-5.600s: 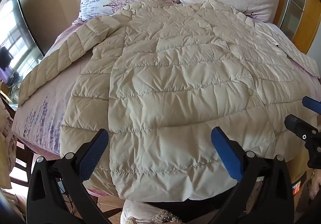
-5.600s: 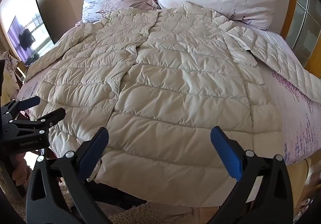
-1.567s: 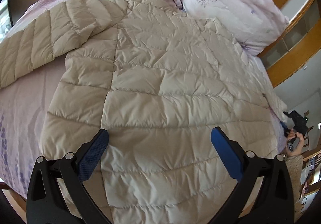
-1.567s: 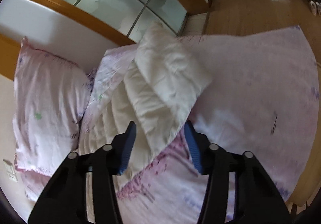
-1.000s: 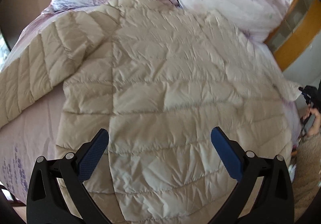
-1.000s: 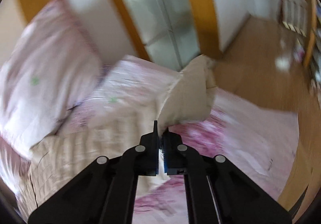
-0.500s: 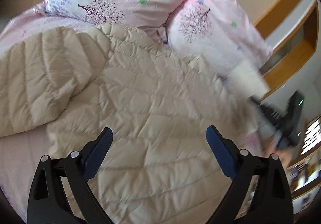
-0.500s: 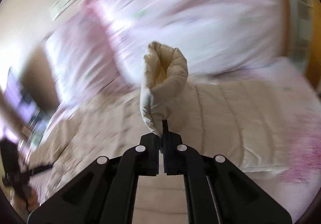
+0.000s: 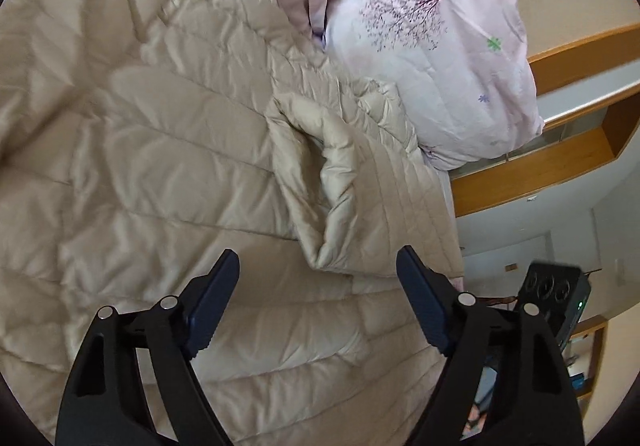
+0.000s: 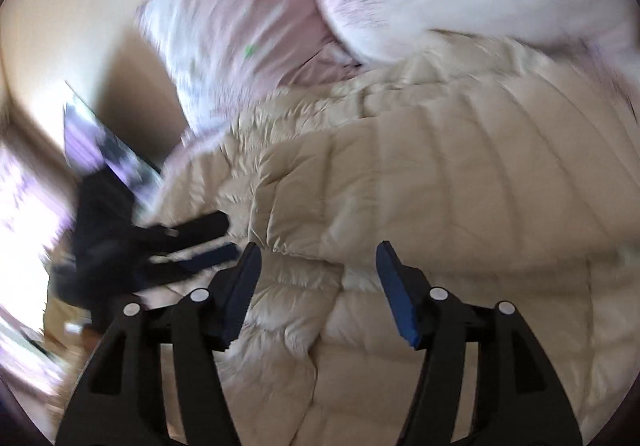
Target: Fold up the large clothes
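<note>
One sleeve (image 9: 340, 182) now dropped across jacket (image 9: 160, 166) at frame centre, released from right gripper (image 10: 318, 266), jaws apart like left gripper (image 9: 318, 274); first fold apparently done.

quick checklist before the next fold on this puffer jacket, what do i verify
1. Right sleeve folded onto the jacket body: ok.
2. Right gripper let go, jaws open and empty: ok.
3. Left gripper jaws open and empty: ok.
4. Folded sleeve lies flat: not ok, cuff end is bunched.
5. Left sleeve folded in: cannot tell, out of clear view.
6. Pillow off the jacket: cannot tell, collar edge meets it.
</note>
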The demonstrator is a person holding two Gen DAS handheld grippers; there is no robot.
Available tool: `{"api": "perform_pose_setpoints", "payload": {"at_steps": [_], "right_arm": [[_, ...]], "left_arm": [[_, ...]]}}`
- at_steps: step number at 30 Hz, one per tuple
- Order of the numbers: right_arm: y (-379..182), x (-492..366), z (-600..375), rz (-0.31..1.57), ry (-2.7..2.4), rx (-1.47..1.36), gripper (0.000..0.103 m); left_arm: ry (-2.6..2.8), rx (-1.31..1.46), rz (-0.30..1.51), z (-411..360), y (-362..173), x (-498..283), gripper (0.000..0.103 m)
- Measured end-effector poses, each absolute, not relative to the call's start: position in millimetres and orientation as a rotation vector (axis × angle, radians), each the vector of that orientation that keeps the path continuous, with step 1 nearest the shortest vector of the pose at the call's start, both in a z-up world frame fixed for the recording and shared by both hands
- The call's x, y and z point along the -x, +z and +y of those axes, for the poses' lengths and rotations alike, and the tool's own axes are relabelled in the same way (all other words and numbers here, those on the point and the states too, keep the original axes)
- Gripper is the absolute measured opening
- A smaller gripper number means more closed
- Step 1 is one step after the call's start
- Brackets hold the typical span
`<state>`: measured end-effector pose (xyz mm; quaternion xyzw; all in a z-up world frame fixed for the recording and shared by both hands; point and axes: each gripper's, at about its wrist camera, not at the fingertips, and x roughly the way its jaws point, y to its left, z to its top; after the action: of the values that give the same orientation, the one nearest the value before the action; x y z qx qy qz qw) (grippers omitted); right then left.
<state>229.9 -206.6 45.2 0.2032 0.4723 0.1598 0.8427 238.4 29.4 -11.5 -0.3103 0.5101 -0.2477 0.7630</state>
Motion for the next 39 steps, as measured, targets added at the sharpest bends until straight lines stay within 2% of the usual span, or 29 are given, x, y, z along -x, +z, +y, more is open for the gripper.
{"api": "perform_pose_setpoints", "payload": {"at_steps": [3,6,8,10,13,19,22,23,24,26,29,32,35,37,39], "right_arm": [[45,-220,-249,0.991,0.269,-0.596,0.062],[33,-214,-291,0.987,0.192,-0.798,0.063],[22,-212,-311,0.986,0.157,-0.889,0.063],[9,-217,-325,0.980,0.131,-0.968,0.063],[-5,-224,-337,0.965,0.125,-1.049,0.063],[-18,-228,-348,0.905,0.061,-1.107,0.062],[-21,-228,-351,0.889,0.003,-1.080,0.055],[-20,-227,-351,0.883,-0.028,-1.050,0.047],[-18,-227,-350,0.879,-0.061,-1.014,0.030],[-13,-226,-348,0.855,-0.097,-0.932,0.008],[-3,-219,-340,0.827,-0.166,-0.819,0.005],[6,-213,-324,0.803,-0.203,-0.681,0.004],[2,-221,-309,0.886,-0.220,-0.580,0.007],[-4,-226,-305,0.952,-0.254,-0.535,0.016],[0,-223,-302,0.972,-0.284,-0.486,0.038]], "left_arm": [[-0.537,0.673,1.116,20,-15,-243,0.074],[-0.540,0.682,1.154,7,-23,-249,0.055],[-0.548,0.686,1.169,0,-26,-253,0.029],[-0.549,0.667,1.172,-8,-27,-257,0.010],[-0.528,0.631,1.137,-5,-19,-259,0.007],[-0.449,0.610,0.998,45,11,-257,0.006],[-0.394,0.608,0.976,71,11,-256,0.006],[-0.381,0.608,0.977,76,9,-255,0.006],[-0.368,0.602,0.985,80,4,-255,0.006],[-0.358,0.582,1.005,82,-4,-255,0.006],[-0.354,0.555,1.047,80,-19,-253,0.006],[-0.334,0.533,1.046,79,-26,-252,0.006],[-0.291,0.509,1.033,81,-29,-254,0.006],[-0.285,0.517,1.049,82,-33,-257,0.007],[-0.292,0.527,1.060,83,-36,-258,0.007]]}}
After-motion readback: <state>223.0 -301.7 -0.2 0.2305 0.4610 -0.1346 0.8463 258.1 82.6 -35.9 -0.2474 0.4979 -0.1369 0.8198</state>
